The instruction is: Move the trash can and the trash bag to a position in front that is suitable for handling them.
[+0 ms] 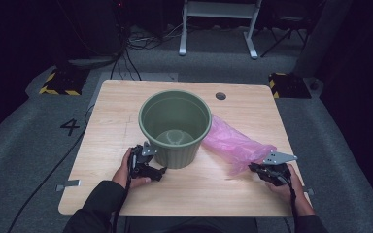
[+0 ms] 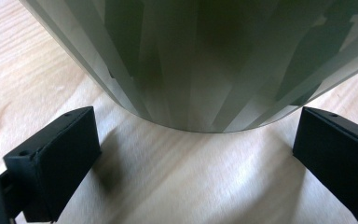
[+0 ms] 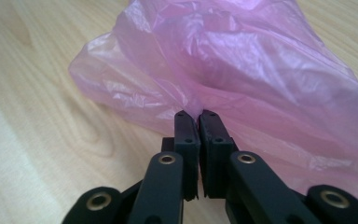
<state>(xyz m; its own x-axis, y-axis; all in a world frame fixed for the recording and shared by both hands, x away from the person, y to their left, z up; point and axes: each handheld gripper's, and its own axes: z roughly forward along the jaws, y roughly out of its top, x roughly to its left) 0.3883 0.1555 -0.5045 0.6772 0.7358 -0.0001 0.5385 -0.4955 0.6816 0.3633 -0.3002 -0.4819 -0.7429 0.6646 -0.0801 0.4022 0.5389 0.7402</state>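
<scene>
Pink plastic bag (image 1: 233, 143) lies on the tabletop (image 1: 199, 194), just beside the green bin (image 1: 175, 127) at the bin's 4 o'clock, stretched from the bin wall out toward the right gripper (image 1: 258, 168). In the right gripper view the jaws are clenched on a pinch of the bag's film (image 3: 223, 70); a thin pink sliver shows between the pads (image 3: 186, 130).

Handling, judged: the bag is very light, limp and slippery. It will sag, bunch and trail rather than hold shape. A pinch on a gathered fold grips well enough, but a single layer could slide out or tear. The best hold is probably at the mouth hem, one point per gripper, so the opening can be spread over the bin rim.

The bin looks like thin, stiff plastic: light, liable to skid or tip if pushed at the rim. It stands upright near the tabletop's centre.

Left gripper (image 1: 150, 167) sits at the bin's 8 o'clock, low by the base. Its jaws are released: wide apart, with the curved bin wall (image 2: 200, 60) ahead of them and not touching either pad.

Hard to make out:
- which end of the bag is the mouth;
- whether the far end touches the bin or tucks behind it;
- how many layers the right jaws hold.
</scene>
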